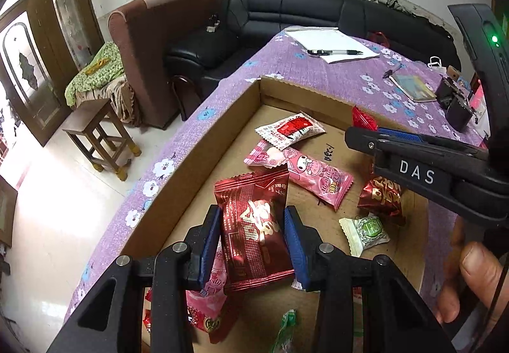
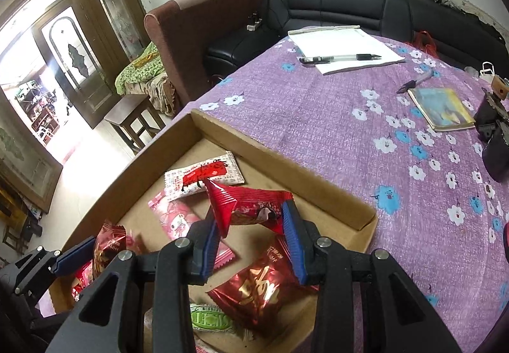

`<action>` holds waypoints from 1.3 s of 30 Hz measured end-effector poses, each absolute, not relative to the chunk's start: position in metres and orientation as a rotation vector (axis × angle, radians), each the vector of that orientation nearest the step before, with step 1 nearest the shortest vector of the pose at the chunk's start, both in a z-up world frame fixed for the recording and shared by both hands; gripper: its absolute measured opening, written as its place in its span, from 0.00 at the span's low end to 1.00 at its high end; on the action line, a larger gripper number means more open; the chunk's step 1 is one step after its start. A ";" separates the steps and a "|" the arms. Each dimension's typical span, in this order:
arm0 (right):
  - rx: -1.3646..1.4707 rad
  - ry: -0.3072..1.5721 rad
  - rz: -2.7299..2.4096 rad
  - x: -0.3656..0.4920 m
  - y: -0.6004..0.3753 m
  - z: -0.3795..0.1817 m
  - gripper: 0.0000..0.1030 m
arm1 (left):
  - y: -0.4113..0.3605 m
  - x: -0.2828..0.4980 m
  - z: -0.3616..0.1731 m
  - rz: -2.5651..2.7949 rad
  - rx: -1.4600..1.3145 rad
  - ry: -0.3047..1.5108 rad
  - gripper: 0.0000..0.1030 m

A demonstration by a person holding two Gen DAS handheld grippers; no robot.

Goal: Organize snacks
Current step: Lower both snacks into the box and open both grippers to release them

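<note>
A shallow cardboard box (image 1: 222, 117) lies on the purple flowered tablecloth and holds several snack packets. My left gripper (image 1: 253, 241) is shut on a dark red foil packet (image 1: 254, 225) and holds it above the box floor. My right gripper (image 2: 251, 241) is shut on a bright red snack packet (image 2: 248, 206) above the box (image 2: 286, 168); it shows at the right of the left wrist view (image 1: 413, 159). In the box lie a white-and-red packet (image 1: 291, 128), a pink cartoon packet (image 1: 305, 173), a red-gold packet (image 1: 380, 194) and a green-white candy (image 1: 366, 232).
On the tablecloth (image 2: 318, 117) beyond the box lie a white notepad with a pen (image 2: 343, 51), a small booklet (image 2: 442, 108) with another pen, and black gear (image 2: 493, 130) at the right. A wooden stool (image 1: 98, 133), armchair and black sofa stand past the table's edge.
</note>
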State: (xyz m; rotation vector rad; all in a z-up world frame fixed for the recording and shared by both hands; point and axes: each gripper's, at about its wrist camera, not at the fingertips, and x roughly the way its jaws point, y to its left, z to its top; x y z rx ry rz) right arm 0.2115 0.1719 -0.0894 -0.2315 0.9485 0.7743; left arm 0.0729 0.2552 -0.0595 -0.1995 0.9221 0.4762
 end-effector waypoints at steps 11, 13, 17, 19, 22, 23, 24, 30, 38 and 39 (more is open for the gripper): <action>-0.220 0.982 0.762 0.218 0.169 -0.099 0.37 | 0.254 0.081 -0.064 0.487 -0.189 0.970 0.43; -0.221 0.981 0.764 0.217 0.170 -0.099 0.37 | 0.253 0.081 -0.064 0.488 -0.183 0.972 0.43; -0.220 0.980 0.771 0.216 0.171 -0.098 0.37 | 0.253 0.082 -0.066 0.487 -0.175 0.980 0.44; -0.221 0.978 0.769 0.215 0.172 -0.097 0.38 | 0.253 0.082 -0.067 0.487 -0.174 0.984 0.44; -0.221 0.978 0.769 0.215 0.172 -0.097 0.38 | 0.254 0.083 -0.067 0.490 -0.179 0.986 0.45; -0.221 0.977 0.769 0.215 0.172 -0.097 0.38 | 0.254 0.083 -0.067 0.491 -0.180 0.986 0.45; -0.222 0.977 0.769 0.215 0.172 -0.097 0.38 | 0.254 0.083 -0.067 0.491 -0.181 0.986 0.45; -0.231 0.972 0.766 0.214 0.174 -0.097 0.38 | 0.254 0.083 -0.067 0.490 -0.178 0.983 0.45; -0.253 0.963 0.768 0.214 0.178 -0.097 0.38 | 0.254 0.084 -0.067 0.492 -0.188 0.989 0.45; -0.254 0.961 0.766 0.215 0.178 -0.097 0.38 | 0.255 0.084 -0.067 0.493 -0.190 0.989 0.46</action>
